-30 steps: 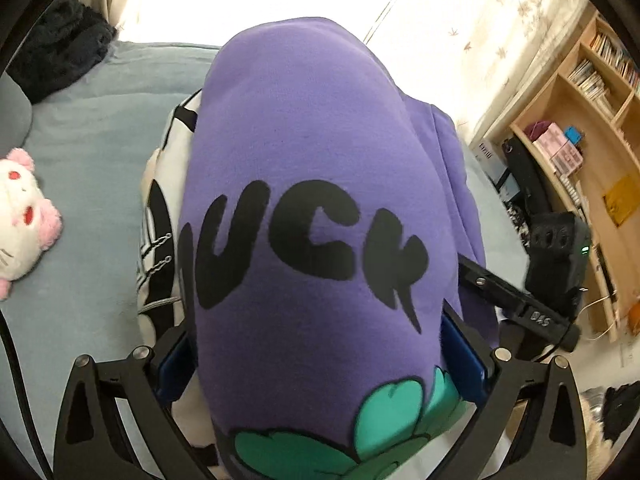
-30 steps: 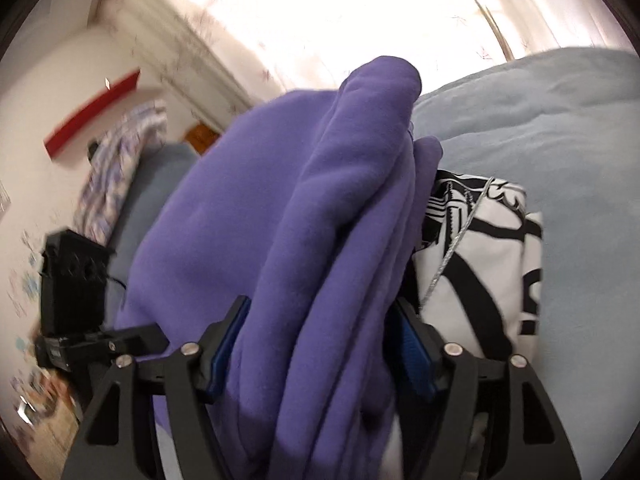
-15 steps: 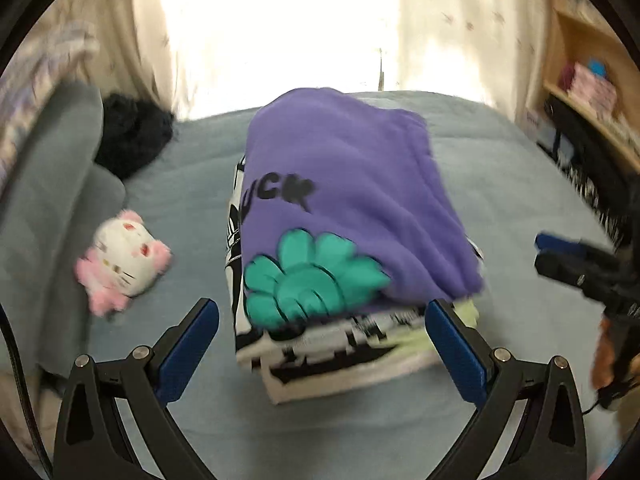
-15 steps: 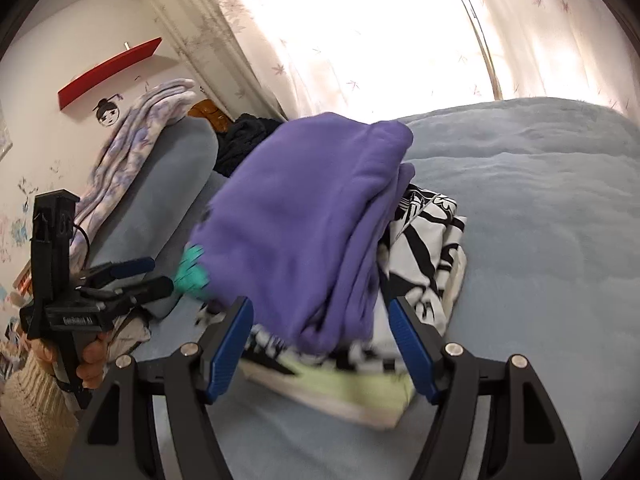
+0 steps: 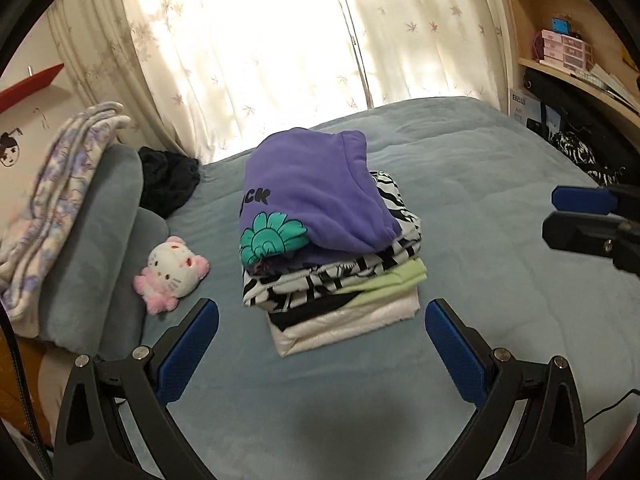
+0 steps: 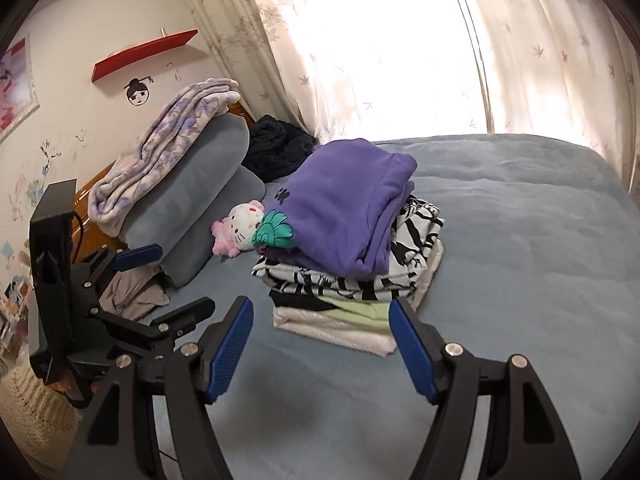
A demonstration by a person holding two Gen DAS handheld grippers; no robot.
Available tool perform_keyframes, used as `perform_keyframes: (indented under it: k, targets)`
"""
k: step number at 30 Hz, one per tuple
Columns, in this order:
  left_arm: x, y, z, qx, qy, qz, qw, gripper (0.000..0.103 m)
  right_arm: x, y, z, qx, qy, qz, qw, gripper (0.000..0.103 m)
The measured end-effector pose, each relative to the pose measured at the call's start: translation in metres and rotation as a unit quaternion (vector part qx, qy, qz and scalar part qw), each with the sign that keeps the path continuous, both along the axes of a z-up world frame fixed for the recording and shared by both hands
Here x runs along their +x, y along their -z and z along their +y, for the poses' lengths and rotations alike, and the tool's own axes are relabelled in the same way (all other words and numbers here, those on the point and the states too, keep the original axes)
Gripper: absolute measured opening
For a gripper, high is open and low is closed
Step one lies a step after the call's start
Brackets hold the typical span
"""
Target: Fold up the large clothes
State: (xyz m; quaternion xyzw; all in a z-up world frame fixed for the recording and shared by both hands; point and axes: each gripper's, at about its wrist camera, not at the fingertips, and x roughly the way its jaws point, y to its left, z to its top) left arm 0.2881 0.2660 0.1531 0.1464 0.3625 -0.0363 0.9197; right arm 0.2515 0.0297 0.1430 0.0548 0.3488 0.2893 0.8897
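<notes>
Left wrist view shows our left tongs (image 5: 322,342) with their blue pads spread wide and nothing between them, hovering short of the pile. Our right tongs (image 6: 321,344) are likewise parted and empty. The folded purple fleece sweatshirt with black lettering and a teal flower print (image 5: 310,196) lies on top of a stack of folded clothes (image 5: 340,284) in the middle of the bed: beneath it a black-and-white patterned garment, then a pale green one, then a white one at the bottom.

We judge the fold of this piece done and the step in hand to be tidying or moving on. To do it well, we would look at the near edge, where the purple hem droops over the striped layer and sits askew of the pile; a light press and a nudge to square it would help, taking care not to drag the layers below or tip the stack.

The surface is a soft blue-grey bedspread (image 5: 480,240), which gives under pressure, so pushing down hard may tilt the pile. A pink-and-white plush cat toy (image 5: 172,274) lies near the stack on its left, beside grey pillows (image 6: 200,184) with a lilac flowered blanket (image 6: 168,136) over them. Sheer curtains (image 5: 280,40) glow with daylight behind, and a wooden bookshelf (image 5: 568,40) stands at the right.
</notes>
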Motion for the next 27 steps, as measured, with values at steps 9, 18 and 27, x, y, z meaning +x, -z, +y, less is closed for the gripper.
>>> perform_keyframes:
  k: [9,18,27]
  targets:
    - [-0.086,-0.052,-0.004,0.000,-0.029,-0.028,0.9992,0.102,-0.070,-0.036,-0.026,-0.002,0.002,-0.020,1.000,0.071]
    - [-0.179,-0.096,-0.026,-0.024,-0.015,-0.056,0.9981,0.102,-0.141,-0.068,-0.060,-0.013,0.010,-0.037,0.999,0.071]
    - [-0.229,-0.076,-0.072,-0.056,0.019,-0.055,0.9967,0.102,-0.192,-0.061,-0.093,-0.043,0.020,-0.033,0.998,0.071]
